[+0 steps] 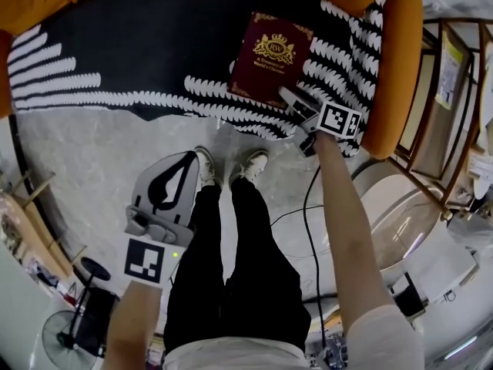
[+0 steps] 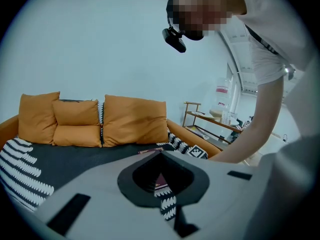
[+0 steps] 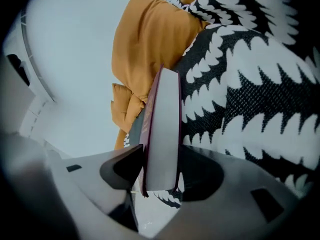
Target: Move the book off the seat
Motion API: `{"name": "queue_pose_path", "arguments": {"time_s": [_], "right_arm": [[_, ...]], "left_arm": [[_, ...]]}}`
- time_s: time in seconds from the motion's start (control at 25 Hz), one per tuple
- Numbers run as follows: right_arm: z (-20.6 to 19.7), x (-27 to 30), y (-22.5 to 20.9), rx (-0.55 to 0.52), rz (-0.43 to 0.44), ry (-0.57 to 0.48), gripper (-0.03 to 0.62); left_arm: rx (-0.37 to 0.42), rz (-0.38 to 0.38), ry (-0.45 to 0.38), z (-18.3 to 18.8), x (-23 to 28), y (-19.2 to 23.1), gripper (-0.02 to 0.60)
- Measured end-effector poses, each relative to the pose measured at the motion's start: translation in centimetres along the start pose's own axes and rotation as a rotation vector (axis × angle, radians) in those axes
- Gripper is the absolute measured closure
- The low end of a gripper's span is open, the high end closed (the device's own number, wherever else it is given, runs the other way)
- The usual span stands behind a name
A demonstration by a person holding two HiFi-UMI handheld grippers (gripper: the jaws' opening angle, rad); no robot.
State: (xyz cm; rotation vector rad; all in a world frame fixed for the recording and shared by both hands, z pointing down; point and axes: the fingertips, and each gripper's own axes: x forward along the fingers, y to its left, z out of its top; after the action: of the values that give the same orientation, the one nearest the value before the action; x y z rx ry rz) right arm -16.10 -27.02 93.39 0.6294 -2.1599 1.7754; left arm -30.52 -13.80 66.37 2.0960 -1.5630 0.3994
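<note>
1. Only one book (image 1: 269, 58), maroon with a gold crest, lies at the far right of the black-and-white patterned sofa seat (image 1: 139, 37).
2. Right tool (image 1: 293, 100) clamps the book's near edge.
3. Left tool (image 1: 183, 164) is closed and empty, over the floor (image 1: 77, 153).

Overhead, plus two low sofa (image 1: 400, 68) views

An orange sofa (image 1: 400, 68) has a black throw (image 1: 139, 45) with white leaf-like bands spread over its seat. A maroon book (image 1: 269, 56) with a gold crest lies on the throw, near the armrest at the head view's right. Orange cushions (image 2: 135, 121) lean against the backrest.
</note>
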Motion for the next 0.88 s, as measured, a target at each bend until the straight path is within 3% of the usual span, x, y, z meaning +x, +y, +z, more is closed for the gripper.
{"name": "queue_pose_path", "arguments": {"time_s": [0.32,0.88], "right_arm": [[0.2,-1.6,5.0,0.080,0.119,-0.086,0.364],[1.2,-8.2,11.9,0.065,0.151,-0.222,0.364]], "left_arm": [[0.005,-0.003,-0.056,3.2,-0.4,-0.4,0.566],[0.038,-0.056,-0.095,6.7,-3.4,-4.4,0.566]]}}
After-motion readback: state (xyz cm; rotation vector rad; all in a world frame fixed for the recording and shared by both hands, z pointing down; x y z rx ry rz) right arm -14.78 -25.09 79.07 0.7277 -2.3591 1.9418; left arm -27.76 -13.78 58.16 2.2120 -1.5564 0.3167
